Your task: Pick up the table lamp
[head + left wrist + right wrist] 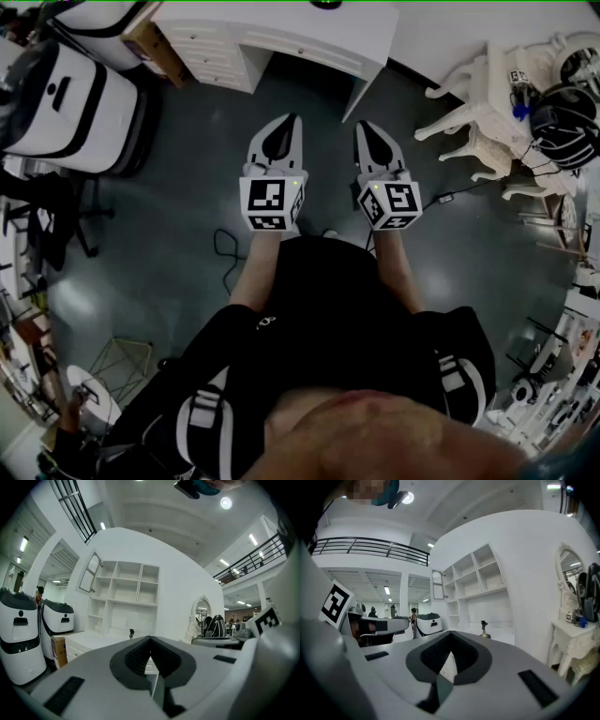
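- The small table lamp with a dark head on a brassy base point(484, 629) stands upright on the top of the white desk with drawers point(281, 37). It is in front of the white open shelving point(124, 592) and well apart from both grippers. It is too small in view to make out finer detail.
- Risk, as a judgement: the lamp looks slim and stands on a narrow foot. Jaws that reach it while pressed together would push it over rather than take it.
- A second risk is gripping too high on the stem, which could let the lamp swing or slip as it lifts. A hold low on the stem or near the base looks safer.
- A third risk is the black cable looped on the dark grey floor point(225, 246), just in front of the person. A step toward the desk could catch on it.
- The left gripper point(294, 119) points level toward the desk. Its jaws are pressed together at the tips, with nothing between them and nothing touching them.
- The right gripper point(362, 125) is held just beside the left one, also level. Its jaws likewise meet at the tips, and it holds and touches nothing.
- The pick-up has not begun. Either gripper would need to spread its jaws before closing on the lamp.
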The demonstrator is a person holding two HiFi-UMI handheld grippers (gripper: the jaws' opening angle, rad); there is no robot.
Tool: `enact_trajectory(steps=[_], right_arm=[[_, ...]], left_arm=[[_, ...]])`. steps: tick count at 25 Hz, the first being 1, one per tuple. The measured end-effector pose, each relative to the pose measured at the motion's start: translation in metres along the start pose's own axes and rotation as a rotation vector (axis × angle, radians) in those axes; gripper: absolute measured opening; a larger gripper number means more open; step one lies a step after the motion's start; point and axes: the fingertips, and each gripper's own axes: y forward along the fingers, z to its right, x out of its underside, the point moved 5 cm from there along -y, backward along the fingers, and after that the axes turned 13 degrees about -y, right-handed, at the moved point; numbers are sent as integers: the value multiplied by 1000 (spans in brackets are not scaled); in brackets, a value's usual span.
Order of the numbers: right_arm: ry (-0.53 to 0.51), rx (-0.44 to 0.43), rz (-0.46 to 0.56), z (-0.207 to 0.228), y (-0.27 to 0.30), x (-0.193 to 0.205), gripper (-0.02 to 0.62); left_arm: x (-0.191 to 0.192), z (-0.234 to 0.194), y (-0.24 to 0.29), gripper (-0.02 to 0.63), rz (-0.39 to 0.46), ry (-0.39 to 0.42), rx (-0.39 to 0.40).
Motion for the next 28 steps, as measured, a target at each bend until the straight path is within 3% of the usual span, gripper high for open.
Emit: enact_trajectory(steps=[14, 28], right_arm=[[12, 35, -1, -32, 15, -1, 17], [22, 16, -44, -17, 48, 10, 17]], left_arm=[[-6, -36, -18, 8, 22, -33, 27], [0, -56, 10, 8, -2, -47, -11]])
